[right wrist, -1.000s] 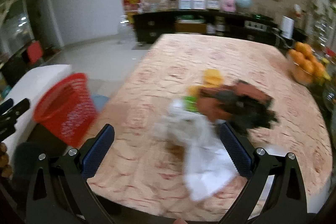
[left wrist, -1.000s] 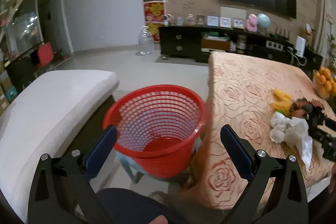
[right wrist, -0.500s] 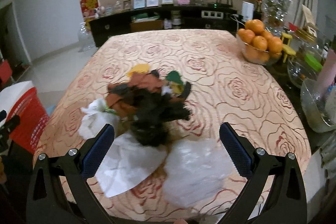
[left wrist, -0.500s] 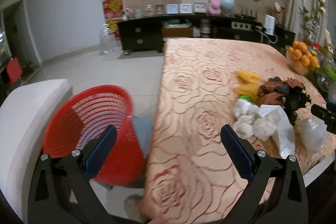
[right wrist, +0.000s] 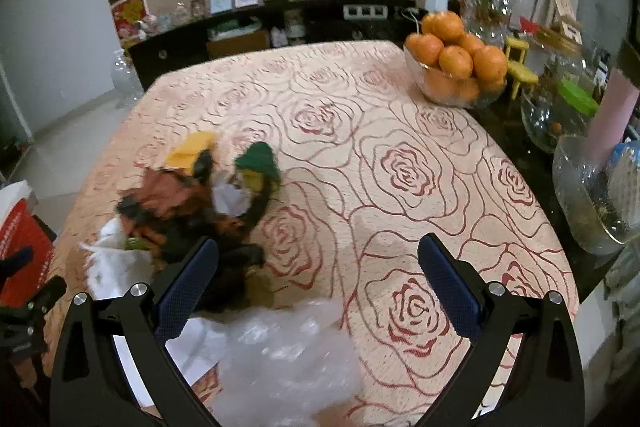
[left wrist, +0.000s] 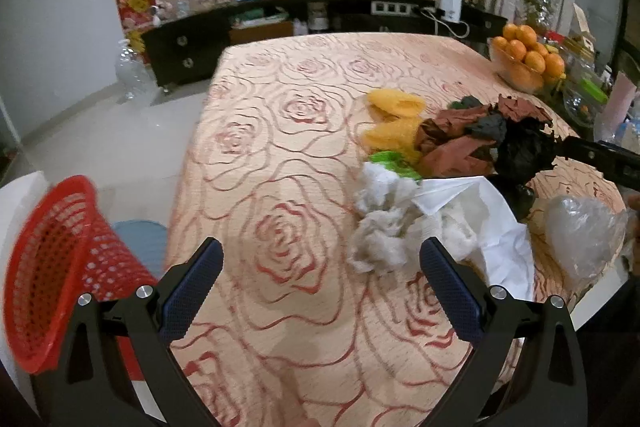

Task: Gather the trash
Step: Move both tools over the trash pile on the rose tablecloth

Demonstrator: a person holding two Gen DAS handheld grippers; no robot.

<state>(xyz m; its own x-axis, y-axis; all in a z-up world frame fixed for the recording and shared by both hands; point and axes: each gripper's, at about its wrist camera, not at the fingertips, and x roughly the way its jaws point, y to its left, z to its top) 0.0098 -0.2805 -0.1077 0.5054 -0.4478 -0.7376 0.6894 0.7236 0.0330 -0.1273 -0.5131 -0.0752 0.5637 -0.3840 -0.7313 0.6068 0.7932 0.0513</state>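
Left gripper (left wrist: pixel 320 275) spread wide, empty; white tissue wads (left wrist: pixel 384 227) just ahead-right. Right gripper (right wrist: pixel 318 273) spread, empty; clear plastic wrap (right wrist: pixel 288 359) beneath.

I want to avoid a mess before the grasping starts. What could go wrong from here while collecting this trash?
1. The clear bag and white paper lie at the table edge; a push may drop them to the floor.
2. The basket stands off the table, so loose scraps may fall on the way.
3. The glass bowl and oranges sit near the right claw; a wide swing could hit them.
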